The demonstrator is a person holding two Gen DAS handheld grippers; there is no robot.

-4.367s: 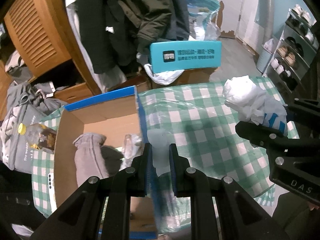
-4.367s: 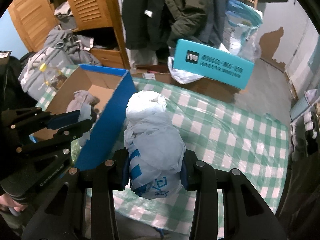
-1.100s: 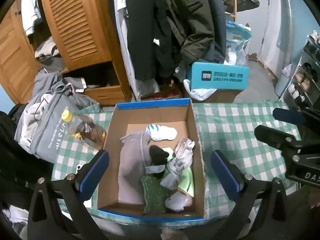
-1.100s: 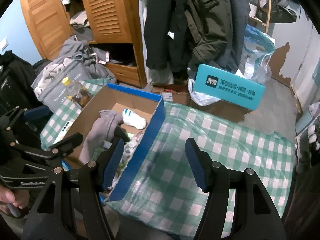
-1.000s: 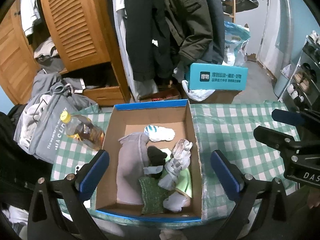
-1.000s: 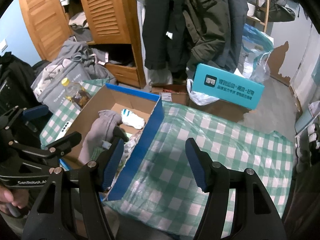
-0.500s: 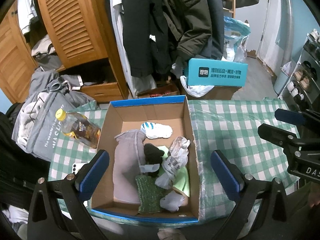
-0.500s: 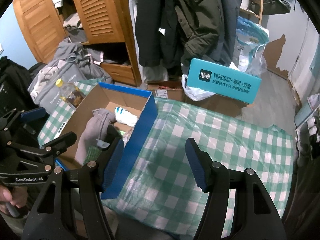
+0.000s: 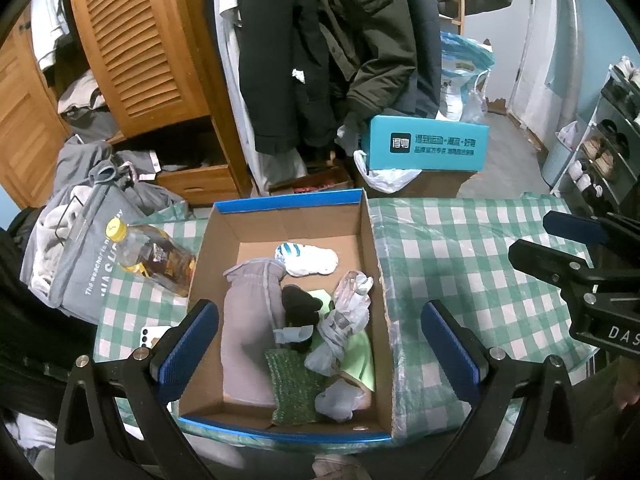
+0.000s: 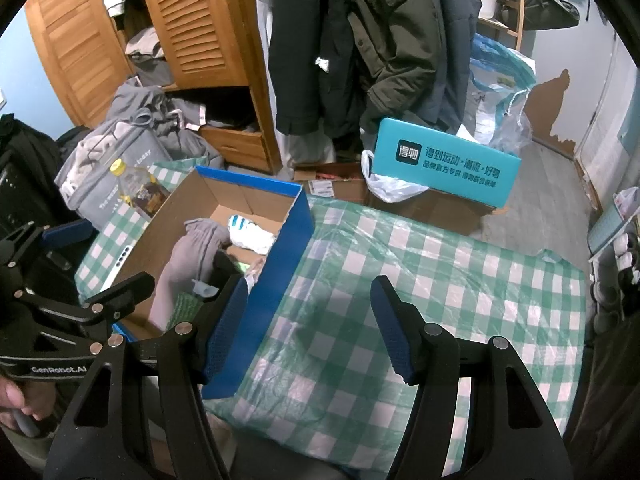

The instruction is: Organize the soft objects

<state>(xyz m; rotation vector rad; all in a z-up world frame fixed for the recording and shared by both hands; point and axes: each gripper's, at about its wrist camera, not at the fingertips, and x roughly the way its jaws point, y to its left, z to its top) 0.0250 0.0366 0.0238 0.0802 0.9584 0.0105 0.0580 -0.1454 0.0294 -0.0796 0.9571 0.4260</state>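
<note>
Right between the two wide-apart fingers of the left tongs (image 9: 319,344) sits a cardboard box with blue edges (image 9: 376,256). It is open on top and has soft things inside. A long gray cloth (image 9: 248,320) lies along the side near the left finger. A white sock with blue stripes (image 9: 308,258) lies at the far end of the box. A black sock (image 9: 300,304) sits in the middle. A crumpled gray-white bundle (image 9: 344,320) leans toward the side near the right finger, on top of a light green cloth (image 9: 360,352). A dark green knit piece (image 9: 292,384) lies at the near end, and a pale gray sock (image 9: 336,398) is beside it in the near corner.

The box rests on a table with a green and white checked cloth (image 9: 460,264). Past the left finger, just outside the box, a bottle with a yellow cap (image 9: 152,256) lies on its side.

The left tongs hang above the box, point down at it, and hold nothing. The right tongs (image 10: 308,328) are spread wide too and hold nothing. They hang over the bare checked cloth, with the box's blue wall (image 10: 276,280) just by their left finger. From the left camera, the right tongs show at the right edge. From the right camera, the left tongs show at the left edge, and a hand (image 10: 20,404) grips their handle.
</note>
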